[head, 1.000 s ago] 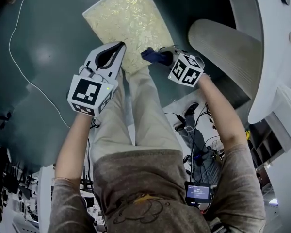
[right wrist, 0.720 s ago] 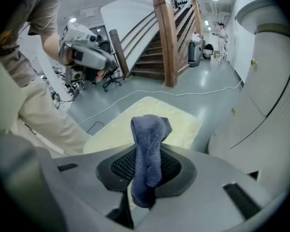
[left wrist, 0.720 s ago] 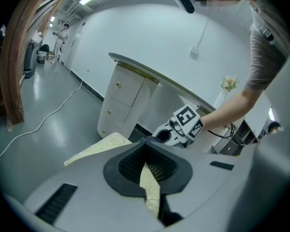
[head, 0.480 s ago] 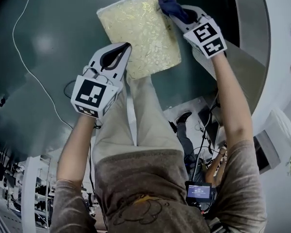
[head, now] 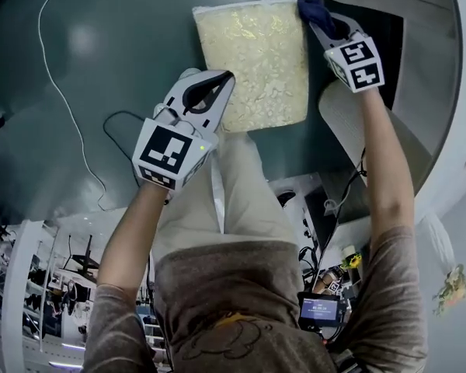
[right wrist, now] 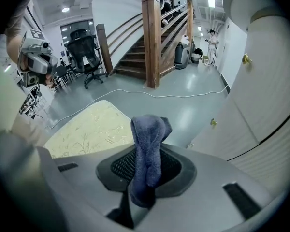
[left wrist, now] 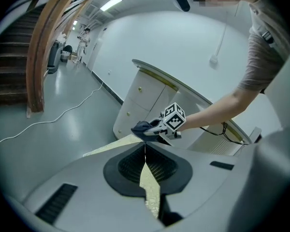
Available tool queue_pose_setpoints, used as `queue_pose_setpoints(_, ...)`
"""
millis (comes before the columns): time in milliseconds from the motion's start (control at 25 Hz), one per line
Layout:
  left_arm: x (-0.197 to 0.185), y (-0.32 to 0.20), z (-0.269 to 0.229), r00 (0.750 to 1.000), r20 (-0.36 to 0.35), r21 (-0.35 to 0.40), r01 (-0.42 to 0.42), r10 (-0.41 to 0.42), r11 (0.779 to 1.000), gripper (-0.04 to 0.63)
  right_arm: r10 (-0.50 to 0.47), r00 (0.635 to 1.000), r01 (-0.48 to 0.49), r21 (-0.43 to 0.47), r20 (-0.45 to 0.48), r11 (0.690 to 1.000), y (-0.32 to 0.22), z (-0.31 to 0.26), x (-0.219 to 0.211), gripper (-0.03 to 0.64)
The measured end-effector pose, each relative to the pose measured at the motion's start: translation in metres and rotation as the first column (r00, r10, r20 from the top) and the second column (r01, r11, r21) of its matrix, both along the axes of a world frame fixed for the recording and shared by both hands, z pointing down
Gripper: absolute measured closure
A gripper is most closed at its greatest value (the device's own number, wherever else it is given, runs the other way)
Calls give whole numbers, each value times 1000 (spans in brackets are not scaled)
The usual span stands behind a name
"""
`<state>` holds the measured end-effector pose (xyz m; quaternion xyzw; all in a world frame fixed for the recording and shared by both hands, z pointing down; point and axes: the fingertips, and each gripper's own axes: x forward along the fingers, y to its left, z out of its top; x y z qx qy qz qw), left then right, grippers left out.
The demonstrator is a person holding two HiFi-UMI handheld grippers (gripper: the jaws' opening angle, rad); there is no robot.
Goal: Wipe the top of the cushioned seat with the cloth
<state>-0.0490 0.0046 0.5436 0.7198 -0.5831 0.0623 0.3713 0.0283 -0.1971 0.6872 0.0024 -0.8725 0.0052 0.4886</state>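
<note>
While the right hand-held gripper (head: pixel 321 19) clenches the cloth (head: pixel 311 7) at the cushioned seat's (head: pixel 252 61) far right corner, the seat's length runs back toward the person, where the left hand-held gripper (head: pixel 216 84) hovers closed and empty.

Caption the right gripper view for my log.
Right tongs shut on the blue cloth, pale yellow cushioned seat just beyond.

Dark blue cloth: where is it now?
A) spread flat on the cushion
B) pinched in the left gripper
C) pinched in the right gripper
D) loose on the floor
C: the right gripper view shows the dark blue cloth clamped in the jaws of the right gripper.
</note>
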Motion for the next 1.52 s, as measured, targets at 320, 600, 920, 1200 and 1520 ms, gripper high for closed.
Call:
queue_pose_setpoints(320,2,-3,4,1000,-9,-13,-4,4,1000,577,26,1000,-26,-65,2,998,14,19,2,532)
queue_pose_setpoints(600,12,-10,2,999,-14,-3,-48,48,999,577,3,1000,-3,-94,-9,996,32,20,16,532)
queue_pose_setpoints(920,25,-12,5,995,-22,-7,-102,102,995,577,25,1000,-26,-128,-8,991,53,21,39,532)
queue_pose_setpoints(1200,40,-10,8,988,-28,-11,-154,153,988,577,44,999,-46,-135,-17,990,73,22,59,532)
queue_pose_setpoints(1520,54,-10,5,975,-28,2,-218,218,976,577,37,999,-42,-130,-40,991,105,21,90,532)
